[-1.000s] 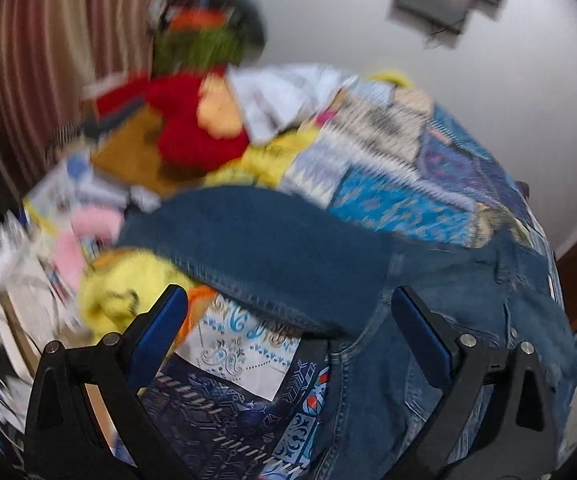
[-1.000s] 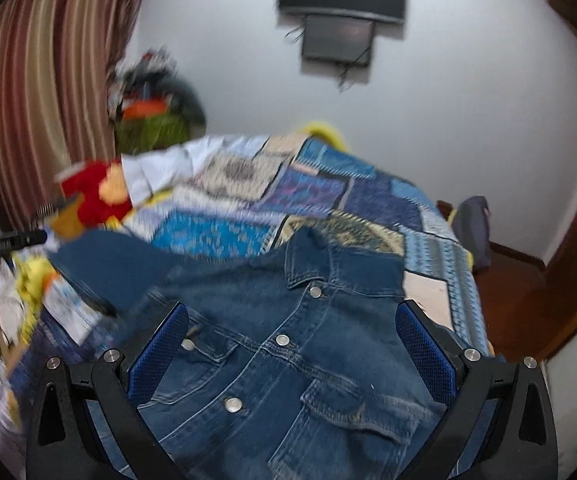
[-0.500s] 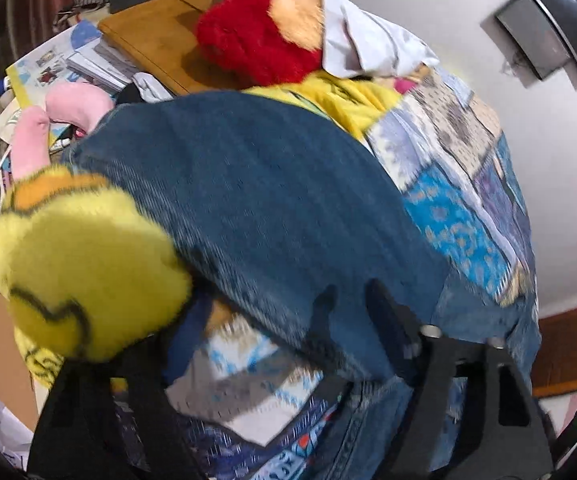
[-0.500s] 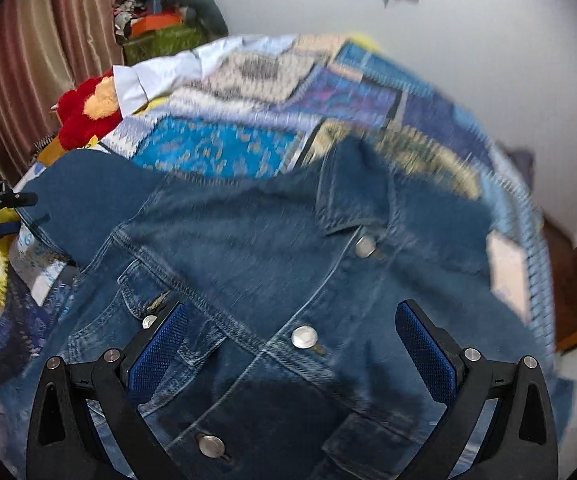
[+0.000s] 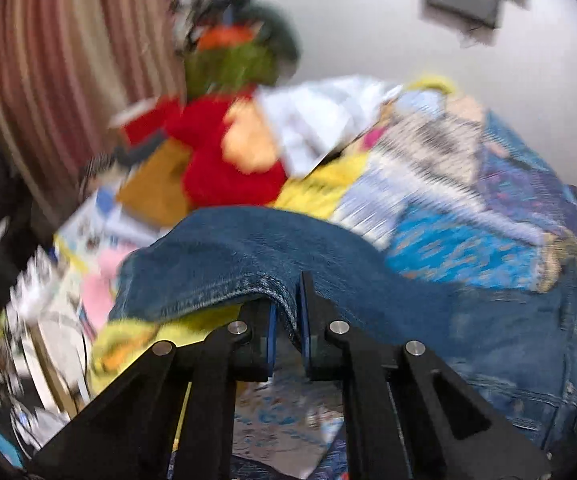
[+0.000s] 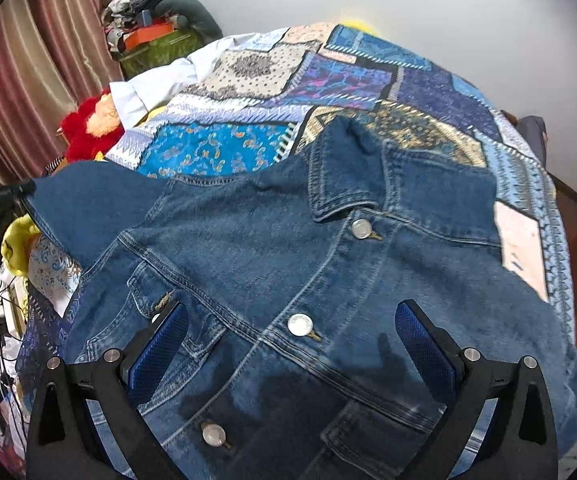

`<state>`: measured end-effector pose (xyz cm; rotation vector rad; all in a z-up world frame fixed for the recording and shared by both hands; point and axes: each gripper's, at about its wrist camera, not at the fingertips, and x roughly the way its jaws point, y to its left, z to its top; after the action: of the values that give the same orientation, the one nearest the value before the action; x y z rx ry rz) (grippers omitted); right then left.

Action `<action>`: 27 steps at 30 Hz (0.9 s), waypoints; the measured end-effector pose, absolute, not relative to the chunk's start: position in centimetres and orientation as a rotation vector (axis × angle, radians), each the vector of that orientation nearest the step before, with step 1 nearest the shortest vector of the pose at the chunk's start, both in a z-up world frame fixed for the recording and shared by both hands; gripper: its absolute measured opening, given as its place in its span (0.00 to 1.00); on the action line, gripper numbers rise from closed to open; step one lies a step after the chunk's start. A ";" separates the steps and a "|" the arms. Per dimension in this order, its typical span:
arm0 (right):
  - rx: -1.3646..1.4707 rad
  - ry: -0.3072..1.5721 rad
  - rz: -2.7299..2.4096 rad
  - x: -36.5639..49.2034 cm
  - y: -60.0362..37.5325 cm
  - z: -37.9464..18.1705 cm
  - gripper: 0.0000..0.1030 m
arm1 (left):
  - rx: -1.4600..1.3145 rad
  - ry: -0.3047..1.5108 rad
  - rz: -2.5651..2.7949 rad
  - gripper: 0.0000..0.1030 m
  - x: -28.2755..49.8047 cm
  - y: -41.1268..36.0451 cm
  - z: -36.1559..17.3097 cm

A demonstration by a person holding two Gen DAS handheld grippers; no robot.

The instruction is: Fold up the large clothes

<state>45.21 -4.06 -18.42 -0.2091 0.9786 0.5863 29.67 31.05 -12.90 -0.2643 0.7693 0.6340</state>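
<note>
The jacket [image 6: 288, 264] lies flat on the bed [image 6: 248, 148]. The left gripper [image 5: 286, 320] pinches its sleeve edge; the right gripper [image 6: 288, 344] hovers wide above. Denim looks thick and heavy, so hems give a firm hold.

- Denim jacket [image 6: 272, 248]: heavy woven cotton, matt, faded along the seams, with pale topstitching.
- Jacket buttons [image 6: 300, 325]: shiny silver metal.
- Patchwork quilt [image 6: 328, 80]: printed cloth, some patches with a slight sheen.
- Right gripper [image 6: 290, 344]: matt black plastic fingers, blue ribbed pads [image 6: 422, 342], bright metal pins.
- Curtain [image 6: 28, 80]: satiny striped cloth, glossy in the folds.
- Red plush toy [image 5: 224, 168]: fuzzy pile.
- Wall [image 6: 468, 12]: smooth, matt white.
</note>
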 end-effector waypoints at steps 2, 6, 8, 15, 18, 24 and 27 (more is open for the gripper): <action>-0.192 0.964 0.580 44.9 -4.9 -17.6 1.00 | -0.212 0.722 0.569 0.07 30.4 28.5 -10.8; -0.140 0.934 0.566 44.1 -7.2 -15.5 1.00 | -0.160 0.715 0.405 0.07 32.4 23.2 -9.2; -0.117 0.927 0.561 43.6 -8.3 -14.7 1.00 | -0.165 0.770 0.310 0.07 33.9 20.7 -10.5; -0.073 0.894 0.514 41.4 -12.9 -12.7 1.00 | -0.248 1.044 0.116 0.07 37.5 14.8 -19.7; -0.065 0.890 0.489 40.6 -14.8 -12.5 1.00 | -0.294 1.113 0.068 0.07 37.8 13.3 -23.1; -0.023 0.918 0.469 40.6 -16.9 -13.1 1.00 | -0.333 1.115 0.055 0.40 36.8 13.3 -22.9; 0.011 0.943 0.477 41.2 -16.6 -13.9 1.00 | -0.393 1.069 0.063 0.58 35.0 15.1 -21.3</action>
<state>41.22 -16.61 -13.88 0.0107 0.9426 0.4766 34.98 15.12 -21.28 -0.3931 1.0689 0.0632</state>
